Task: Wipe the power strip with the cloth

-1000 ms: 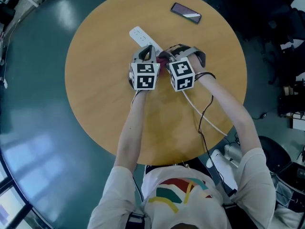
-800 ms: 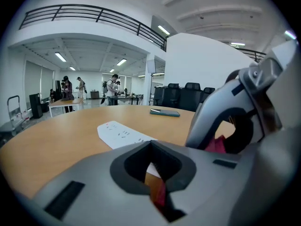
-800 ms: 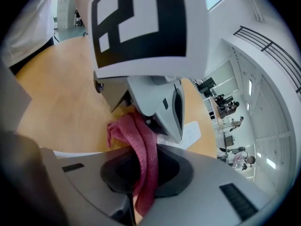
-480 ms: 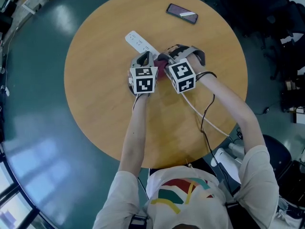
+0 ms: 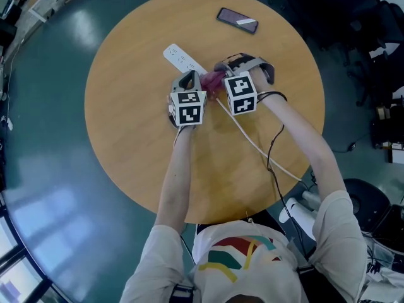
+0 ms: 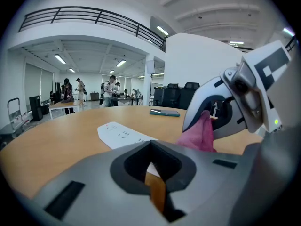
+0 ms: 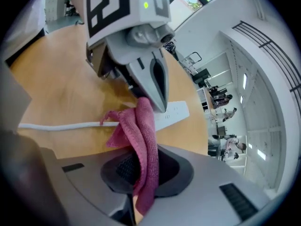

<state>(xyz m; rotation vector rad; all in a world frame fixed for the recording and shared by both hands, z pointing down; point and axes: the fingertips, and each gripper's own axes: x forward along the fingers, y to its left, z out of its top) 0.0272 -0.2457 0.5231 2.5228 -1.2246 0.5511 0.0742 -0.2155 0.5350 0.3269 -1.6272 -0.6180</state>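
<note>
The round wooden tabletop [image 5: 126,125] carries the long white power strip [image 5: 180,56], which lies left of centre and runs away from the person, with its white cable [image 7: 61,125] trailing back to the right.

Over the last second the strip has barely shifted. The left gripper [image 6: 155,187] has stayed over the strip's near end, where the cable comes out. Its jaws are closed together with nothing gripped, and a sliver of white strip shows through the gap below them. I judge it is steadying the strip, though contact cannot be confirmed. The left forearm reaches straight forward and the gripper points away and down.

Just beside it, the pink woven cloth [image 5: 213,79] hangs bunched against that same end of the strip.

The right gripper [image 7: 143,187] is clamped on the cloth and has edged a little farther forward than the left. That suggests a wiping stroke along the strip is starting or under way. The right wrist is bent inward, so this gripper angles left toward the other one.

A dark smartphone [image 5: 237,20] lies well apart, beyond both.
</note>
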